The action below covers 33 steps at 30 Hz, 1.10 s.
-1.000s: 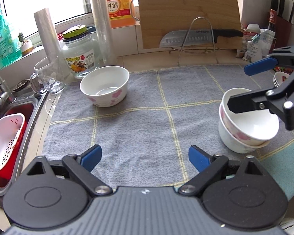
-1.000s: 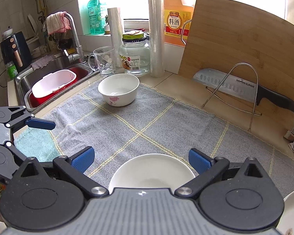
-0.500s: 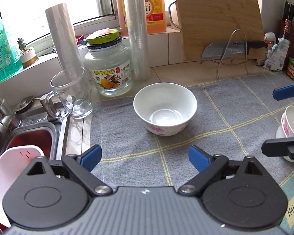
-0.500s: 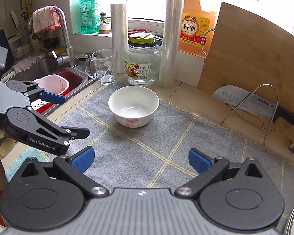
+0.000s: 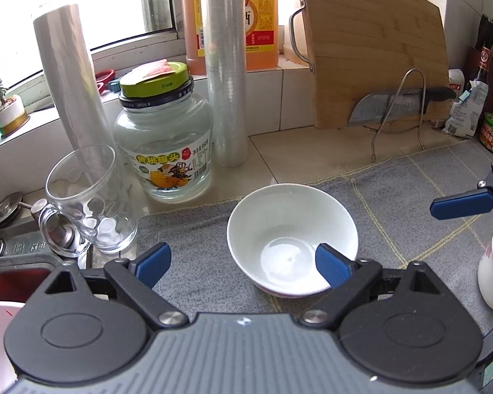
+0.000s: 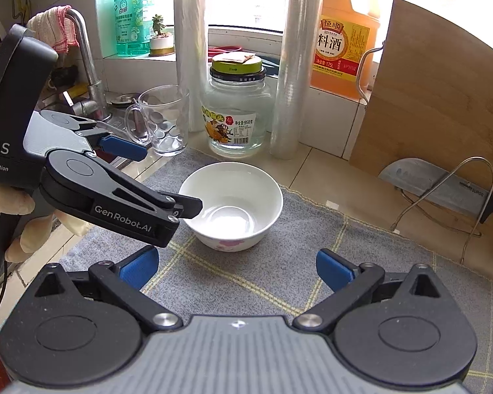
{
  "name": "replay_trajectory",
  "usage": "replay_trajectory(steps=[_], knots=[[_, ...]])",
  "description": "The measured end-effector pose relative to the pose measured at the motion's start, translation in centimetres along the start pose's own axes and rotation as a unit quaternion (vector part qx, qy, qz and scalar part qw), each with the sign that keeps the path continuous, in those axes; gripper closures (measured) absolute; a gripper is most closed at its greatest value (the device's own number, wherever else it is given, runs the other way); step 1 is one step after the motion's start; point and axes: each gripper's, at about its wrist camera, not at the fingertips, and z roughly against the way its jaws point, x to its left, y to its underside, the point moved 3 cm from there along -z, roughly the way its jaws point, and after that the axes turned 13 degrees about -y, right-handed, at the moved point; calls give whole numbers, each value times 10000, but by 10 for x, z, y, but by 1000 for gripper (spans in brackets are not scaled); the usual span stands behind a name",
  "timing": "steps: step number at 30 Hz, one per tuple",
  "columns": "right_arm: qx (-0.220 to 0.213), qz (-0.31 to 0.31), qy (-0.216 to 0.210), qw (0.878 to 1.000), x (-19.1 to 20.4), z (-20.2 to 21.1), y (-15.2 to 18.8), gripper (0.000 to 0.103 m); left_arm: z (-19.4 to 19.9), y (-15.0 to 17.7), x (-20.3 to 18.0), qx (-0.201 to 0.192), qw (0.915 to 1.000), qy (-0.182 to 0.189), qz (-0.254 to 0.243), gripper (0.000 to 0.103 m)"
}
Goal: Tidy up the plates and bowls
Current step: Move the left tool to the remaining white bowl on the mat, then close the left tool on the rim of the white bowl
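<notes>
On grey cloth [image 6: 279, 282] — white bowl [image 6: 233, 203], left gripper [image 5: 243, 262] straddling rim, open

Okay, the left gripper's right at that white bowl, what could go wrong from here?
The left gripper is open with one finger over the bowl's rim; pinching the thin wall could tip it or let it slip. The glass mug and jar stand close behind, so a nudge could knock them.
</notes>
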Motion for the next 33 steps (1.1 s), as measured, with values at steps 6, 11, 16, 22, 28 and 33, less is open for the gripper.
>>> replay_trajectory(steps=[6,11,16,22,28,33], knots=[[141,30,-13,9999,-2,-28,-5,0,-27,-13,10,73,9996,274,-91,16],[261,61,-24,9996,-4,-45,-7,0,-47,-18,13,206,9981,520,-239,25],[366,98,-66,9993,-5,-59,-9,0,-62,-20,11,300,9960,736,-404,33],[458,65,-73,9989,-11,-72,-10,4,-73,-22,11,371,9939,885,-541,41],[456,169,-57,9988,-12,-75,-12,9,-76,-23,11,424,9913,1064,-645,46],[422,236,-89,9988,-11,-75,-13,14,-77,-24,10,445,9898,1136,-740,47]])
